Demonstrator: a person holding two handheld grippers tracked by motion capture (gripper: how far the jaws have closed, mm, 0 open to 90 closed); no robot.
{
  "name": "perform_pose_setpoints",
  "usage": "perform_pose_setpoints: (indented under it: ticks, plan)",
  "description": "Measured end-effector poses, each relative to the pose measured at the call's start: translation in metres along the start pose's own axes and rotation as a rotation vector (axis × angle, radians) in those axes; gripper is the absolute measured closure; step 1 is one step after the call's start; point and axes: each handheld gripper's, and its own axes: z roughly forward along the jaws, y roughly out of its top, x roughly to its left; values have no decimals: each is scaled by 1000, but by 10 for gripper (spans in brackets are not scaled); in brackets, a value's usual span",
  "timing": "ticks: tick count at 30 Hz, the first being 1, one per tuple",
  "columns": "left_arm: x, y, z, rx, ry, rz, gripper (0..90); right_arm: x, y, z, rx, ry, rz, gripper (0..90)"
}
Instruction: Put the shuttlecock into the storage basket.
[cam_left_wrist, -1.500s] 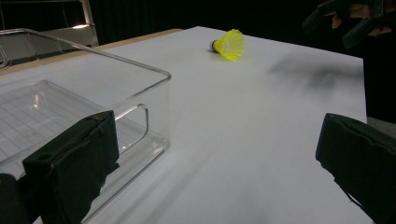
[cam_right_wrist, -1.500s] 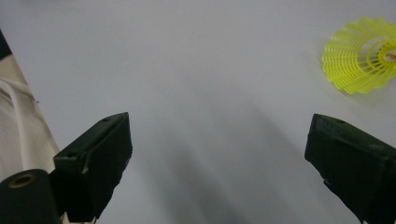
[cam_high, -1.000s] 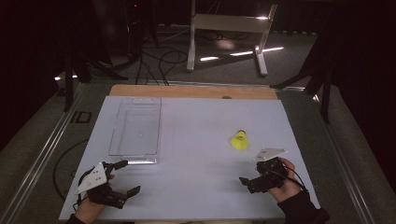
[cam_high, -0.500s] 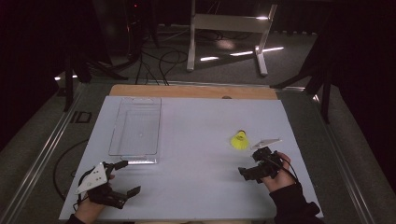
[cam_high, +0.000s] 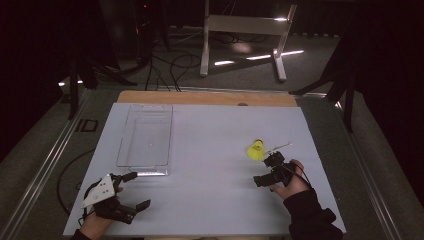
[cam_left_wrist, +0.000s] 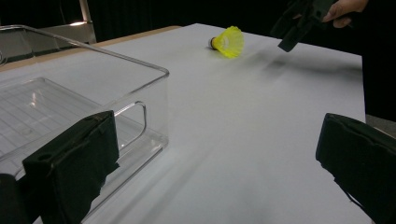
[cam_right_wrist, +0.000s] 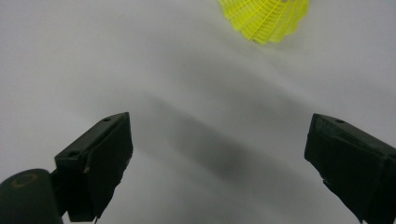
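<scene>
A yellow shuttlecock (cam_high: 256, 150) lies on its side on the white table sheet (cam_high: 215, 130), right of centre. My right gripper (cam_high: 265, 170) hovers just on the near side of it, open, with nothing between its jaws. In the right gripper view the shuttlecock's skirt (cam_right_wrist: 266, 16) sits at the top edge, beyond the wide-apart jaws of the right gripper (cam_right_wrist: 219, 163). My left gripper (cam_high: 136, 190) rests open at the near left, close to the clear plastic tray (cam_high: 145, 172). The left gripper view shows the tray's corner (cam_left_wrist: 154, 74), the shuttlecock (cam_left_wrist: 227, 42) and the right gripper (cam_left_wrist: 299, 23) farther off.
The tray is empty and stands lengthwise on the left half of the sheet. A wooden board edge (cam_high: 200, 97) runs along the table's far side. Beyond it, a metal stand (cam_high: 240, 35) and cables (cam_high: 170, 60) are on the floor.
My right gripper has moved forward and a little left, up to the shuttlecock. The left gripper, the tray and the shuttlecock have stayed put.
</scene>
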Motion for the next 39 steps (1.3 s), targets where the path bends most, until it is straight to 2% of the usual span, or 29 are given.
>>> perform_pose_setpoints:
  ticks: [6,12,18,21,23,25,34,39]
  plan:
    - [0,0,0,2,1,1,3,-3,5,6,19,7,44,80]
    - [0,0,0,3,1,3,3,-8,11,9,-8,-10,51,89]
    - [0,0,0,4,0,2,3,-14,18,17,13,-6,85,89]
    - [0,0,0,5,0,3,3,-17,21,22,10,-15,83,135]
    - [0,0,0,4,-1,2,3,-18,23,23,-7,-16,83,146]
    - [0,0,0,4,-1,1,3,-20,25,25,1,-19,76,147]
    - [0,0,1,7,-3,3,3,-27,36,34,14,-52,103,168]
    - [0,0,1,8,-4,5,3,-32,41,35,1,-60,115,199]
